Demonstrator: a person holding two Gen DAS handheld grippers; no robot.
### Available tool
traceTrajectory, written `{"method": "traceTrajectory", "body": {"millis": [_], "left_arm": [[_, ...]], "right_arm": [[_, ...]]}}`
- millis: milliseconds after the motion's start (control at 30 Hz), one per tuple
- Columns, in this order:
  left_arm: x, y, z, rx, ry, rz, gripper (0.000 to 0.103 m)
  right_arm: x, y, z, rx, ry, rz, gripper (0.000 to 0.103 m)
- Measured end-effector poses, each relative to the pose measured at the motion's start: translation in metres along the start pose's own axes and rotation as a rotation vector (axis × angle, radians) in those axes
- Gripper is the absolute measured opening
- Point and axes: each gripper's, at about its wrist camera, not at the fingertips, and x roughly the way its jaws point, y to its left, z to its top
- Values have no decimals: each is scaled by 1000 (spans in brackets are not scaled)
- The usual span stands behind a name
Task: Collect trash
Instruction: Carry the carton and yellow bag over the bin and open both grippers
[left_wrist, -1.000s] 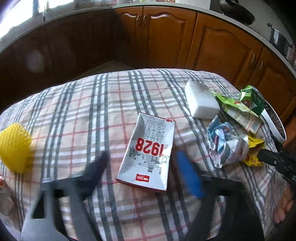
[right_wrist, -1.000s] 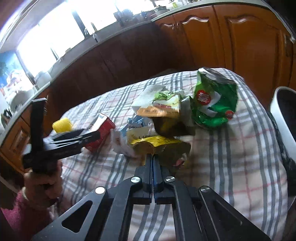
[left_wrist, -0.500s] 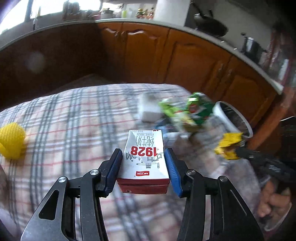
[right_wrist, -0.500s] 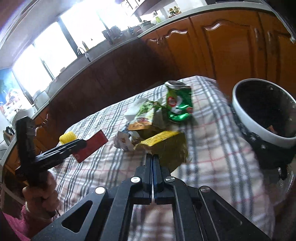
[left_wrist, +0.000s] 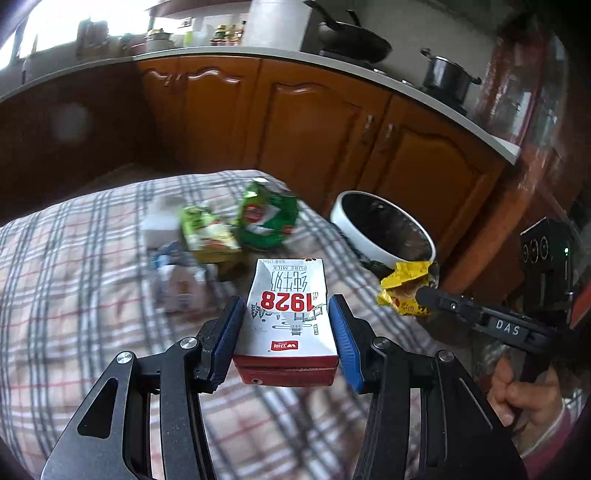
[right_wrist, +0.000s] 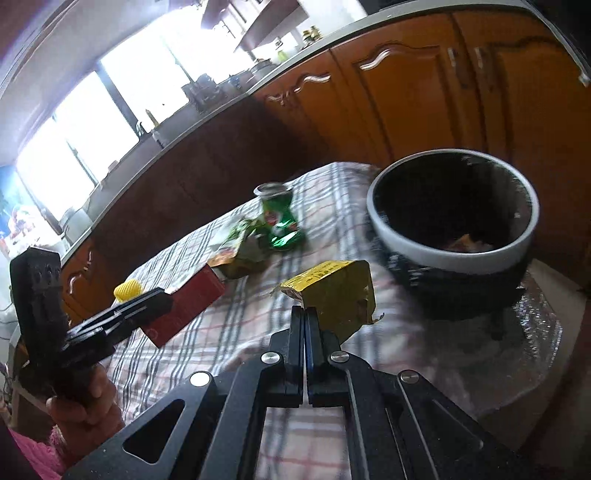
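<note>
Step in hand: transport to the bin. The left gripper (left_wrist: 286, 325) is clamped on the carton (left_wrist: 290, 314), its blue pads (left_wrist: 341, 328) pressing both side faces, and the carton is clear of the table (left_wrist: 74, 295). The right gripper (right_wrist: 304, 317) is fully closed, pinching one edge of the yellow wrapper (right_wrist: 332, 291), which hangs in front of it, above the cloth.

The bin (right_wrist: 454, 206), white-rimmed and black-lined, stands just beyond the table's far right corner. Its mouth is open and it already holds some waste.

Next move, as judged: each gripper must be brought over the rim before its jaws part. The wrapper is nearer the bin and would probably go first. It is light and crumpled, so it may cling to the pads or drift; release should come well inside the rim. The carton is rigid and should drop cleanly.

Clearance: the two grippers are near each other, side by side, heading for one opening. Entering in turn avoids a clash. The cabinets (left_wrist: 332, 122) stand close behind the bin, limiting overshoot. The green can (right_wrist: 279, 218), green packet (right_wrist: 240, 247) and remaining litter lie to the left of the path and do not obstruct it.
</note>
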Motion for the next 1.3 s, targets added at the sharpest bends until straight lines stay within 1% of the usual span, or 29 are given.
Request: {"method": "traceTrajectory", "body": {"millis": [233, 600, 1000, 1300], "left_arm": [[16, -33, 2, 33, 16, -31, 47], [36, -71, 26, 97, 4, -51, 47], [70, -98, 57, 127, 8, -63, 47], [110, -120, 82, 154, 30, -57, 47]], "right_arm": [[-25, -26, 4, 25, -49, -19, 0], [-37, -61, 24, 56, -103, -59, 0], [-29, -87, 56, 58, -131, -81, 0], [-18, -111, 81, 61, -120, -117, 0]]}}
